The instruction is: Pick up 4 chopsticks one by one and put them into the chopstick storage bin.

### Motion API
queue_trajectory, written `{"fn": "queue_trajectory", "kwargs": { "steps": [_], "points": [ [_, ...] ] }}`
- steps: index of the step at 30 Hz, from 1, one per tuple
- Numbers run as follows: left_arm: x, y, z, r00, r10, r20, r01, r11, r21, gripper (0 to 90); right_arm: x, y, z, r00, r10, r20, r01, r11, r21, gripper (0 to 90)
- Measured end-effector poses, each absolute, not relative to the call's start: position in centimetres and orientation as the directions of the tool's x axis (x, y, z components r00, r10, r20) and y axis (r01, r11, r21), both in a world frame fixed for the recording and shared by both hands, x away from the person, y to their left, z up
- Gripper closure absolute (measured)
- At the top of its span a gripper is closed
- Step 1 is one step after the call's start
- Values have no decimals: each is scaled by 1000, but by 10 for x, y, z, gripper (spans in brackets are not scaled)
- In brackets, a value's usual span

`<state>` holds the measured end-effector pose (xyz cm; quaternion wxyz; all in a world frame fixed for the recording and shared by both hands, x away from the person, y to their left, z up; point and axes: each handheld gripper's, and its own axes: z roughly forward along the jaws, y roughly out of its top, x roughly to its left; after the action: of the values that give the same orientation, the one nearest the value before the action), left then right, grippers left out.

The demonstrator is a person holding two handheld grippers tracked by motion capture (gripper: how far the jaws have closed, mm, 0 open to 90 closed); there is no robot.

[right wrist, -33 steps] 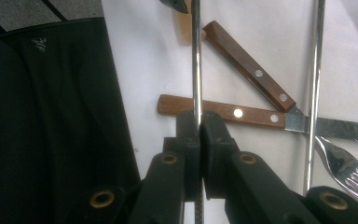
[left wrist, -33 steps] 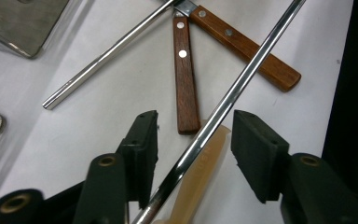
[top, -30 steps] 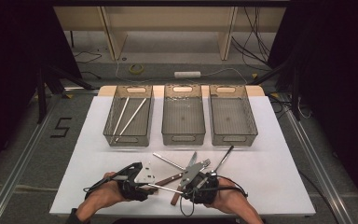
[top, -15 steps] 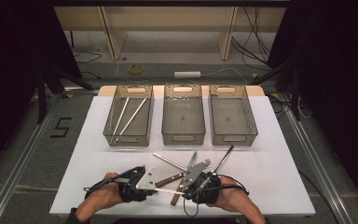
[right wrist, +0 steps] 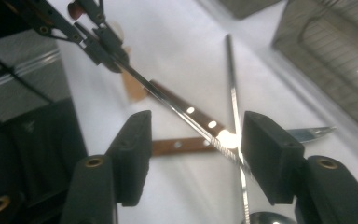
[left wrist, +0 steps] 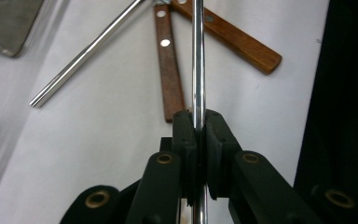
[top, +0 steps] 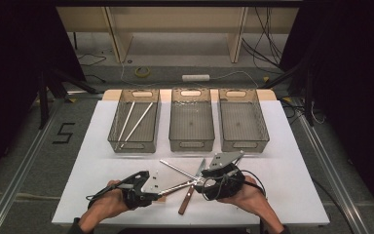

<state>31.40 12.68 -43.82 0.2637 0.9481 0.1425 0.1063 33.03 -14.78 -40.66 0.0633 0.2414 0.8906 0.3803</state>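
My left tongs [left wrist: 199, 133] are clamped on a metal rod [left wrist: 198, 60], which runs forward over the knives [left wrist: 168, 65]. My right tongs [right wrist: 193, 154] have just been opening, pads apart around the rod, letting the left carry it alone.

Left gripper [top: 157, 189] fingers pinched shut, right gripper [right wrist: 193, 154] fingers just opening — spread apart

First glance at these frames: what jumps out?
The handover at the table's near edge: the left gripper is clamped on a shiny metal rod, while the right gripper has just opened, the rod passing between its jaws untouched. Under them lie crossed wooden-handled knives. Behind stand three bins in a row, the left bin holding two thin rods.
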Motion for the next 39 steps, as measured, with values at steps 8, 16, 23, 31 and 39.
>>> {"fn": "queue_trajectory", "kwargs": {
  "steps": [8,16,23,31,39],
  "points": [
    [325,140,-435,882,462,91,334,-749,573,836,331,-151,-409,-836,547,50,396,537,745,337],
    [335,154,-429,811,584,46,435,-652,621,835,331,-156,-415,-807,589,49,411,500,762,317],
    [345,169,-422,747,665,8,498,-567,657,835,330,-159,-419,-799,599,47,419,499,759,315],
    [368,188,-412,673,740,-28,540,-464,702,835,326,-158,-425,-801,598,43,423,512,748,307],
    [402,205,-404,595,802,-54,580,-381,720,835,317,-158,-429,-813,580,42,414,526,743,304]
  ]
}}
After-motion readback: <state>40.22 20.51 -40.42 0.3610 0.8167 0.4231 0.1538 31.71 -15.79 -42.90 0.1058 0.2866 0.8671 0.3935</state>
